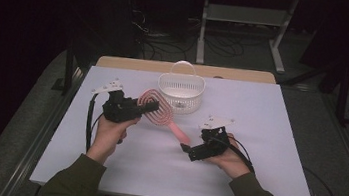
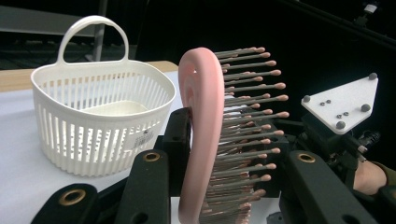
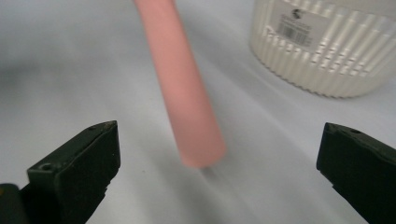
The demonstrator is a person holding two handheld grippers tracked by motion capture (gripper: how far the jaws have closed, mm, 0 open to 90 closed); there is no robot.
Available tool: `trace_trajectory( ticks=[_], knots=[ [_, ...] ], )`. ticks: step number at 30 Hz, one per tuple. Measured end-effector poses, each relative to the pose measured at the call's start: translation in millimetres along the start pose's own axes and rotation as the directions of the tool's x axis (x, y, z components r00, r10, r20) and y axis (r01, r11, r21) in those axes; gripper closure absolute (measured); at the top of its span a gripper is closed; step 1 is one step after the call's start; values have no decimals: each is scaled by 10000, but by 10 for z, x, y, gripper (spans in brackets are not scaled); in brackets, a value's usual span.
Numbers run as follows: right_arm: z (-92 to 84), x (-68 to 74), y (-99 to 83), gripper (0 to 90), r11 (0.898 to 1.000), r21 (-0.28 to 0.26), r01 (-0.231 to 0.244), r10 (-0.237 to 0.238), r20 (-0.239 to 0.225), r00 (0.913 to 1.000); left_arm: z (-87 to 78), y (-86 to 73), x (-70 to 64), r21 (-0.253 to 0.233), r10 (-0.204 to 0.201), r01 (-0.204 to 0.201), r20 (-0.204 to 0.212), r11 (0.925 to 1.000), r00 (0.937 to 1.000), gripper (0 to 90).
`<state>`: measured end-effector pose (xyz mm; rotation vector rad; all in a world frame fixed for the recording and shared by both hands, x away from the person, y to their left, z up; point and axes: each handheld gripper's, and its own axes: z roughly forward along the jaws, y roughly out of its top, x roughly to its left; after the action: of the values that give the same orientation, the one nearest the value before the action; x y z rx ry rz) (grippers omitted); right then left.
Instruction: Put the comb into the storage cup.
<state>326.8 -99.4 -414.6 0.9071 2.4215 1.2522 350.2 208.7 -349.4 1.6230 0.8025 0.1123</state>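
The left tool [image 1: 147,106] is clamped on the head of the pink hairbrush [image 1: 158,112], which hangs above the middle of the counter [image 1: 266,154], just in front of the white slotted basket [image 1: 181,93] near the far edge. The right tool [image 1: 187,150] stands wide open with nothing between its jaws, just short of the handle tip. The brush looks light and stiff; its smooth handle may slip, and the bristles will flex, so the solid rim of the head is the surer hold.
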Motion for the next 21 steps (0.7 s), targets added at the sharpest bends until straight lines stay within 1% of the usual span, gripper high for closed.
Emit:
trace_trajectory(
  ticks=[1,3,4,5,6,7,8,10,12,13,16,19,20,21],
  knots=[
    [-42,-29,-26,0,9997,-128,-197,199,131,9997,-16,9,5,-44,-7,7,-10,10000,10000,644],
    [-98,-55,-64,0,9990,-255,-370,377,271,9989,-32,17,9,-93,-28,28,-9,10000,10000,644],
    [-98,-55,-64,0,9990,-255,-370,377,271,9989,-32,17,9,-93,-28,28,-9,10000,10000,644],
    [-148,-82,-117,0,9977,-327,-591,604,408,9973,-39,23,8,-159,-71,71,13,9998,10000,644],
    [-148,-82,-117,0,9977,-327,-591,604,408,9973,-39,23,8,-159,-71,71,13,9998,10000,644],
    [-194,-105,-182,0,9967,-391,-712,730,484,9962,-43,28,7,-161,-47,47,2,9999,10000,644],
    [-194,-105,-182,0,9967,-391,-712,730,484,9962,-43,28,7,-161,-47,47,2,9999,10000,644],
    [-242,-132,-271,0,9958,-344,-845,865,613,9944,-47,30,6,-178,-61,61,-8,9998,10000,644],
    [-258,-137,-296,0,9953,-365,-895,916,621,9939,-49,33,3,-219,-83,83,-10,9997,10000,644],
    [-291,-140,-339,0,9945,-392,-970,993,604,9932,-54,38,8,-215,-47,47,-13,9998,10000,644],
    [-322,-142,-377,0,9943,-366,-1004,1026,630,9927,-58,41,13,-216,-50,50,-9,9998,10000,644],
    [-376,-143,-467,0,9936,-356,-1072,1091,569,9924,-63,43,31,-234,-113,113,17,9997,9999,644],
    [-376,-143,-467,0,9936,-356,-1072,1091,569,9924,-63,43,31,-234,-113,113,17,9997,9999,644],
    [-407,-142,-510,0,9937,-322,-1076,1095,628,9920,-64,46,34,-272,-142,143,28,9995,9999,644]
  ],
)
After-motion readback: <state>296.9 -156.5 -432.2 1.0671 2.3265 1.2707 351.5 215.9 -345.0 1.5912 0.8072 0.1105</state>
